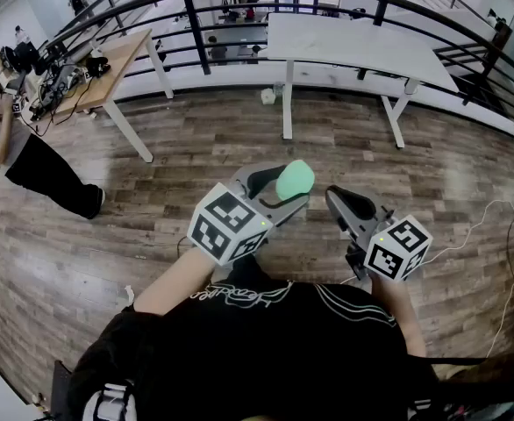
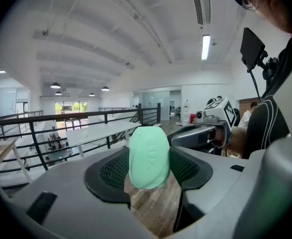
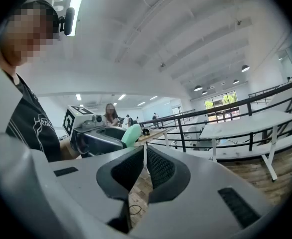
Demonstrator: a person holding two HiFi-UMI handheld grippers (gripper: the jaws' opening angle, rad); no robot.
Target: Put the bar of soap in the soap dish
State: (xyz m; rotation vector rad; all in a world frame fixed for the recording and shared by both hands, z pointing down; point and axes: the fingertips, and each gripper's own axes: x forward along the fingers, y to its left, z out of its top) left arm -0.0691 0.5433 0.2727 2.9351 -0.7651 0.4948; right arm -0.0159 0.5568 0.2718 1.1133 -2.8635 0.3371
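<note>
Gripping the green soap bar in my left tongs, right tongs at three o'clock closed, empty, I'd keep pressure steady.

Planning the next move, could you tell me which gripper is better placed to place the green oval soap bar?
Left: the left gripper clamps the green oval soap bar; the right gripper is shut and empty.

The bar of soap sits between the jaws of the left gripper, with the right gripper just beside it at 3 o'clock. On the floor beyond, a middle bench stands at 12 o'clock and a side bench at 10 o'clock. A railing runs behind both.
</note>
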